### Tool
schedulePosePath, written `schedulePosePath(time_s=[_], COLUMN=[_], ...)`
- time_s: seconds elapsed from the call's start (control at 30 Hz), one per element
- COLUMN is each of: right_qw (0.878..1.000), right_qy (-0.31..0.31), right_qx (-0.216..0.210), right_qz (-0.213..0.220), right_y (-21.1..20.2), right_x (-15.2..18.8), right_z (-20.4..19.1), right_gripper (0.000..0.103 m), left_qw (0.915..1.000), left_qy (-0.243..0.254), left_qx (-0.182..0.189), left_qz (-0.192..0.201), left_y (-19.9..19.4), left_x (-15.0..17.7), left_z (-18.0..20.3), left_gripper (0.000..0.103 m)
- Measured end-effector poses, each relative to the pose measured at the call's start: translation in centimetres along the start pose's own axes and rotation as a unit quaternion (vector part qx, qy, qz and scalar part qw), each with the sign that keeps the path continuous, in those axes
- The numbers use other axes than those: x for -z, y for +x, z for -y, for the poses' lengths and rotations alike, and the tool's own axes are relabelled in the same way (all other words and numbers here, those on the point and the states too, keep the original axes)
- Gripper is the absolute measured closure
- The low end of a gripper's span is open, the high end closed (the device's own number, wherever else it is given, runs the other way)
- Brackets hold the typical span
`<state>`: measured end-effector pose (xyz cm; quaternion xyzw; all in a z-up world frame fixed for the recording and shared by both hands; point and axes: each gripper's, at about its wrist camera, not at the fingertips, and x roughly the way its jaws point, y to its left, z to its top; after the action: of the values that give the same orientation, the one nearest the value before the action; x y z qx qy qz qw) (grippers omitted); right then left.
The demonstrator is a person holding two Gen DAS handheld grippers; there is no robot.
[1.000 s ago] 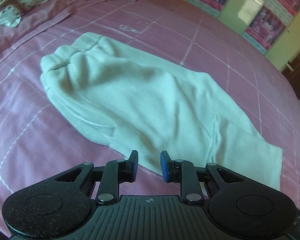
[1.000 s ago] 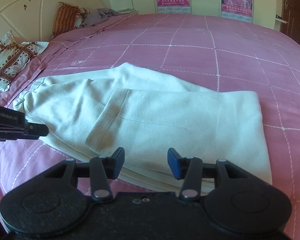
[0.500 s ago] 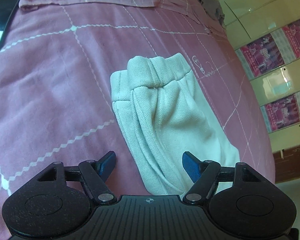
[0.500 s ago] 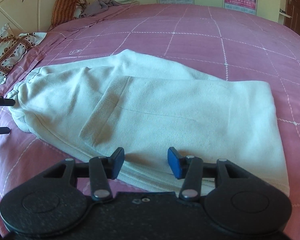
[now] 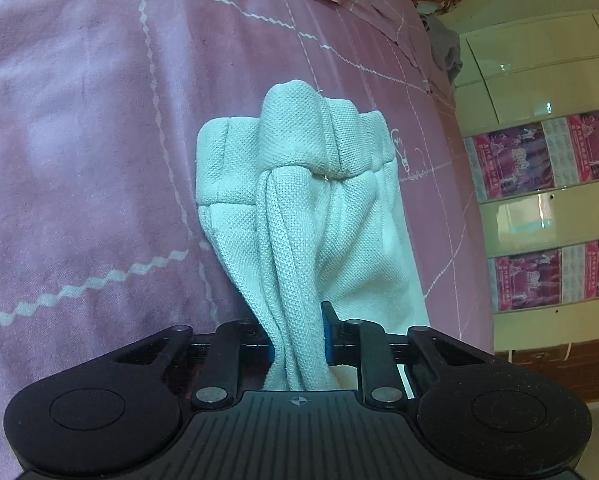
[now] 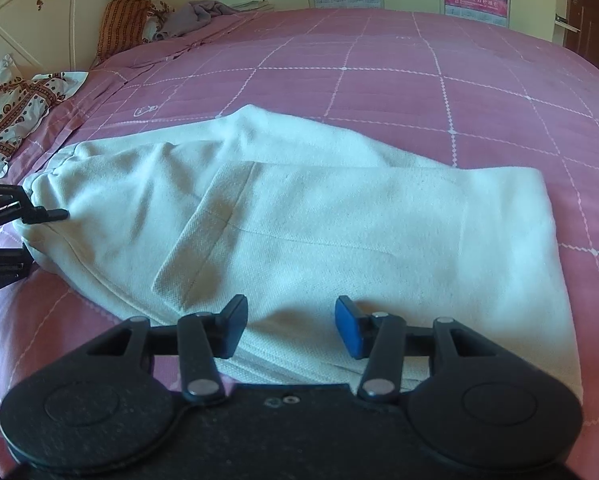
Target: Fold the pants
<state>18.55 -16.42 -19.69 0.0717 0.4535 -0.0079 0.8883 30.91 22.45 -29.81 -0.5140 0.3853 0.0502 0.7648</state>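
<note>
Pale white pants (image 6: 339, 216) lie folded lengthwise on a pink bed, waistband to the left. In the left wrist view the pants (image 5: 299, 216) bunch up toward the camera. My left gripper (image 5: 299, 336) is shut on a gathered fold of the pants near the waistband end; it also shows at the left edge of the right wrist view (image 6: 39, 216). My right gripper (image 6: 291, 328) is open and empty, just above the near edge of the pants, close to the leg end.
The pink checked bedspread (image 6: 419, 64) stretches around the pants. Patterned pillows (image 6: 15, 108) and an orange cushion (image 6: 123, 24) lie near the headboard at the left. A grey cloth (image 6: 203, 16) is at the far side. Cabinets with posters (image 5: 539, 208) stand beyond the bed.
My left gripper swung round to the waistband end, opened, then shut on a bunched fold of the pants. My right gripper moved slightly closer over the near edge and stayed open.
</note>
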Motion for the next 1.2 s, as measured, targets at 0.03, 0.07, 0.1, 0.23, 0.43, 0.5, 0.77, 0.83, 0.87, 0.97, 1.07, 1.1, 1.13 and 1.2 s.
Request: schedulePosePath(time_s=[0.03,0.07,0.1,0.23,0.43,0.5,0.77,0.83,0.87,0.97,1.07,1.1,1.13,1.2], right_qw=[1.0,1.0,1.0,1.0,1.0,0.999,0.992,0.989,0.988,0.984,0.977,0.975,0.973,0.971], right_qy=[-0.001,0.0,0.002,-0.012,0.015,0.044,0.123,0.14,0.146,0.171,0.204,0.213,0.219,0.226], right_qx=[0.001,0.002,0.004,0.019,-0.01,-0.006,0.023,0.027,0.027,0.011,-0.007,-0.016,-0.023,-0.038], right_qz=[0.001,0.004,0.007,-0.008,-0.024,0.0,0.034,0.038,0.04,0.052,0.064,0.067,0.069,0.071], right_y=[0.0,0.1,0.1,1.3,0.9,-0.8,-6.1,-6.8,-7.1,-8.0,-8.4,-8.6,-8.5,-8.5], right_x=[-0.2,-0.4,-0.5,-0.2,-1.0,-1.0,1.4,2.3,2.6,3.3,3.3,3.3,3.3,3.3], right_z=[0.0,-0.1,-0.1,-0.2,1.1,2.8,10.8,12.3,12.9,14.5,15.7,16.1,16.2,16.3], right_gripper=[0.055,0.055,0.055,0.056,0.056,0.054,0.05,0.049,0.049,0.044,0.042,0.042,0.042,0.038], left_qw=[0.9998,0.9992,0.9979,0.976,0.9002,0.8689,0.7566,0.7294,0.7142,0.6827,0.6479,0.6285,0.6156,0.6217], left_qy=[0.018,0.036,0.059,0.208,0.428,0.488,0.648,0.682,0.698,0.729,0.76,0.776,0.787,0.781], left_qx=[-0.001,0.001,0.009,0.033,0.07,0.079,0.01,0.01,0.016,0.016,0.024,0.025,0.024,0.032], left_qz=[0.008,0.016,0.025,0.055,0.045,0.021,-0.084,-0.054,-0.046,-0.04,-0.042,-0.039,-0.037,-0.051], left_y=[-0.4,-1.0,-1.6,-3.9,-4.5,-3.8,0.5,-1.3,-1.9,-3.1,-4.7,-5.2,-5.3,-6.0], left_x=[0.2,0.5,0.6,2.4,10.4,14.0,29.3,31.4,32.1,33.5,34.7,35.3,36.0,35.7], left_z=[0.7,1.5,2.7,9.6,19.5,21.6,23.7,23.7,24.1,24.3,23.0,22.4,22.1,21.7], left_gripper=[0.085,0.086,0.086,0.086,0.086,0.086,0.083,0.082,0.082,0.082,0.082,0.082,0.082,0.082])
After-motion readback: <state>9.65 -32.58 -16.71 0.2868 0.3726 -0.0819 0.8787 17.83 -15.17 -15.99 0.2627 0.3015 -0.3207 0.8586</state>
